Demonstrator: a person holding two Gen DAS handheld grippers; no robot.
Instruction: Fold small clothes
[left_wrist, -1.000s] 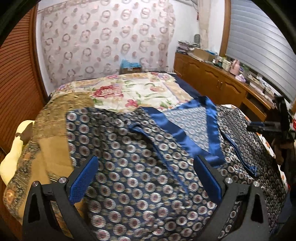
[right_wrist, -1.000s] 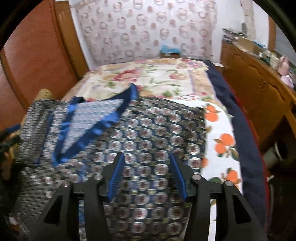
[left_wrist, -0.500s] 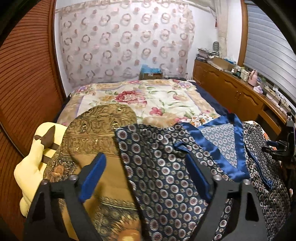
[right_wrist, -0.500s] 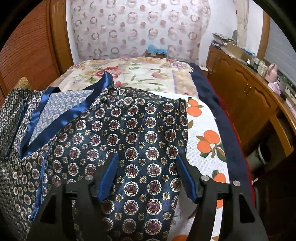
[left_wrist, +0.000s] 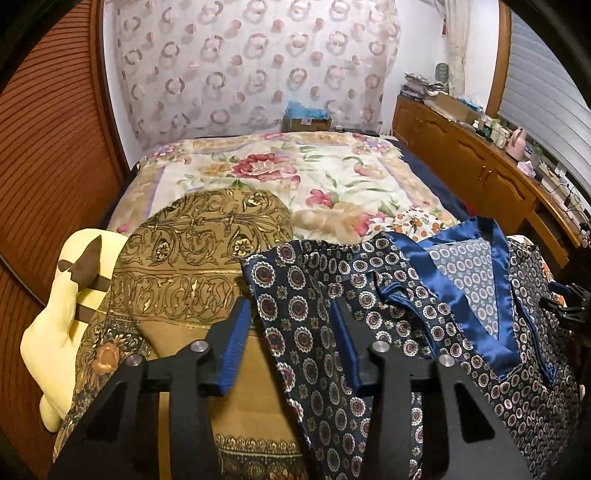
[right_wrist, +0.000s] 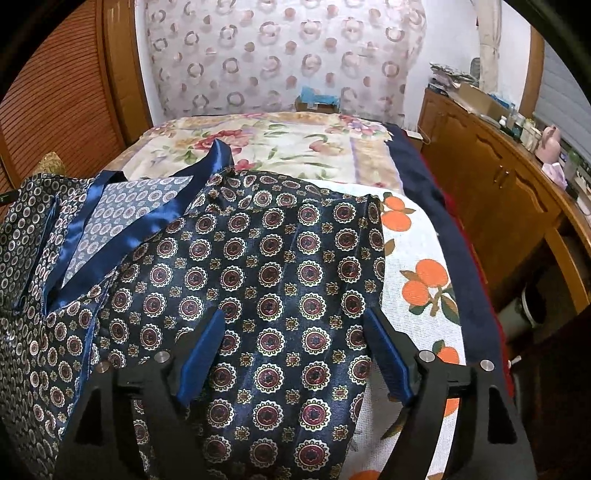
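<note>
- Left wrist view: the left gripper (left_wrist: 291, 341) had its jaws partly open, astride the left edge of the patterned navy top (left_wrist: 306, 332), with no cloth pinched between the blue pads.
- The top lay spread on the bed (left_wrist: 332, 181), its shiny blue neckline trim (left_wrist: 502, 284) open in a V toward the right.
- Just left of the top lay a gold ornamented cloth (left_wrist: 192, 266), and a pale yellow plush toy (left_wrist: 55, 317) sat beside that at the bed's left edge.
- A floral bedspread (left_wrist: 280, 173) covered the far half of the bed; a wooden sideboard (left_wrist: 480, 166) ran along the right wall.
- Right wrist view: the right gripper (right_wrist: 295, 354) had its jaws wide open above the right sleeve side of the top (right_wrist: 266, 266), holding nothing.
- The garment's right edge rested on an orange-print sheet (right_wrist: 417, 266), with a dark blue blanket (right_wrist: 443, 221) beyond it at the bed's side.
- The blue trim (right_wrist: 155, 218) slanted across the left.
</note>
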